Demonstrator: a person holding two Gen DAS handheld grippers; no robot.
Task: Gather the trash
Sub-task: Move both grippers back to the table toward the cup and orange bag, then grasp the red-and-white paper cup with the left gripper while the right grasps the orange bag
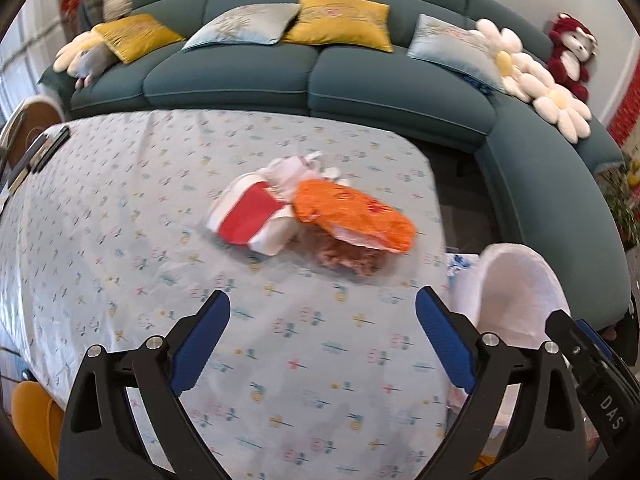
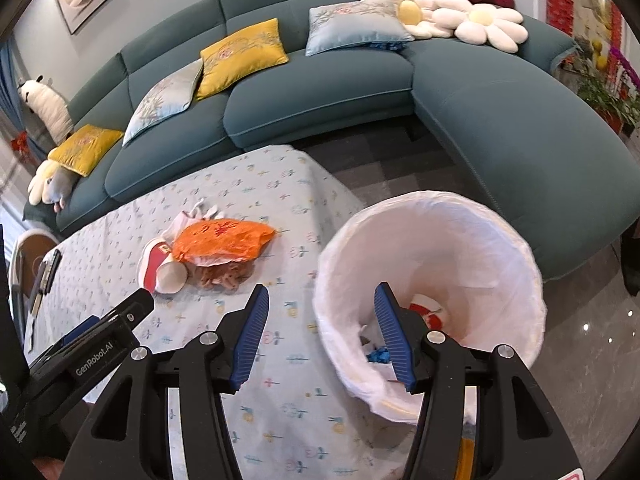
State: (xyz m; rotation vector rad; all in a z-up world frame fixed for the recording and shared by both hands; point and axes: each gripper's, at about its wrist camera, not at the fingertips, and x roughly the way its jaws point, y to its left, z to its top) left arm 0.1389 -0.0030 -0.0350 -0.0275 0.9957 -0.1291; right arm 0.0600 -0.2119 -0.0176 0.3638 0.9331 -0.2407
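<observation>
In the left wrist view, the left hand-held gripper (image 1: 323,340) fills the bottom of the frame, its two blue-padded fingers spread wide with nothing between them. It hovers above a worktop (image 1: 120,240) covered by a pale blue cloth printed with small flowers. At the centre of the frame lies a small heap of trash: a red and white paper cup (image 1: 252,216) on its side, an orange plastic bag (image 1: 356,212) touching its right edge, crumpled white paper (image 1: 296,170) just behind both, and a brownish clump (image 1: 348,258) under the bag's near edge. At the lower right, past the worktop's edge, stands a white-lined trash bin (image 1: 520,292), partly hidden by the right finger.

In the right wrist view, the right hand-held gripper (image 2: 320,340) is also spread wide and empty, at the bottom centre. The trash bin (image 2: 500,240) dominates the right half of the frame, its mouth tilted toward the camera; a few scraps, one red and white and one blue, lie at its bottom. The trash heap sits left of centre on the worktop (image 2: 280,400), with the orange bag (image 2: 224,240) over the cup (image 2: 164,270). Part of the left hand-held gripper's black body reaches in from the lower left.

A curved teal sofa (image 1: 400,92) with yellow and pale blue cushions spans the top of both views.
</observation>
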